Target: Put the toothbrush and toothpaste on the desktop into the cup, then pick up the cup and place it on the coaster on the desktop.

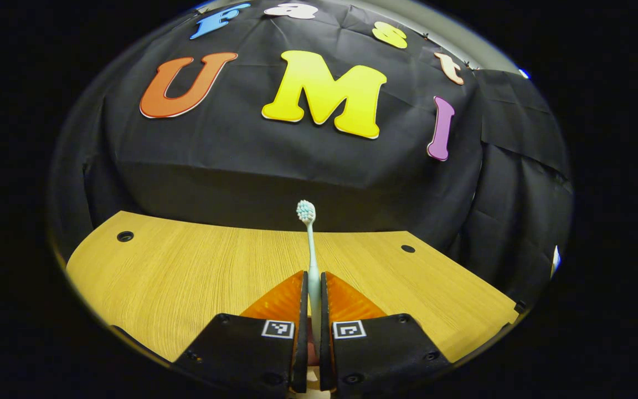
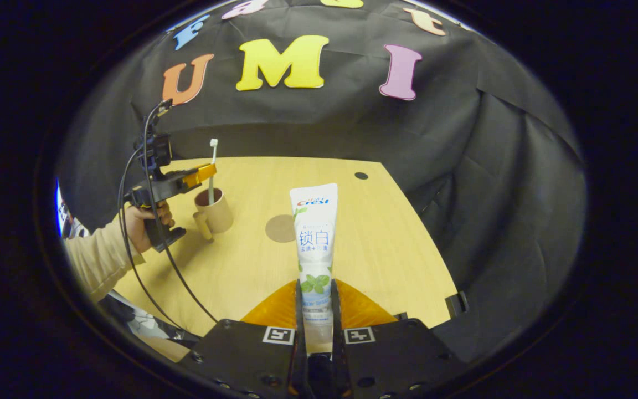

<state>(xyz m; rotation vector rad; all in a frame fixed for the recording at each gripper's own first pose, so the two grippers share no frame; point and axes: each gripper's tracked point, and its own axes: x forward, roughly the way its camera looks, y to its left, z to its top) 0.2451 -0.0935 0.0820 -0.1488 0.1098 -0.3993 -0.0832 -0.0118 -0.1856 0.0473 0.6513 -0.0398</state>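
Looks like the loading step is in hand, with both items already lifted off the desk (image 2: 385, 244). The toothbrush (image 1: 311, 249) is clamped low on its handle between the two fingers of the left gripper (image 1: 313, 302), and it's held upright: long axis vertical, bristle head at the top. In the right gripper view that same left gripper (image 2: 204, 174) is seen farther off, carried by a hand (image 2: 143, 226), with the toothbrush poised right over the mouth of the cup (image 2: 215, 210). Whether the handle's bottom end has already dipped below the rim can't be told from here.

The toothpaste (image 2: 314, 244) is pinched near its lower end by the right gripper (image 2: 314, 310), both fingers pressed on the tube. It's also carried with its long axis running away from the camera, printed face toward the lens. It's held well apart from the cup.

The cup is standing upright on the desk, handle toward the near side, and the round coaster (image 2: 281, 228) is lying flat near it to the right, apart from it.

Next move, probably: the toothbrush gets lowered straight down and released, then the toothpaste has to be brought across to the cup. A tall tube in a light cup could tip it, so a gentle drop is called for.
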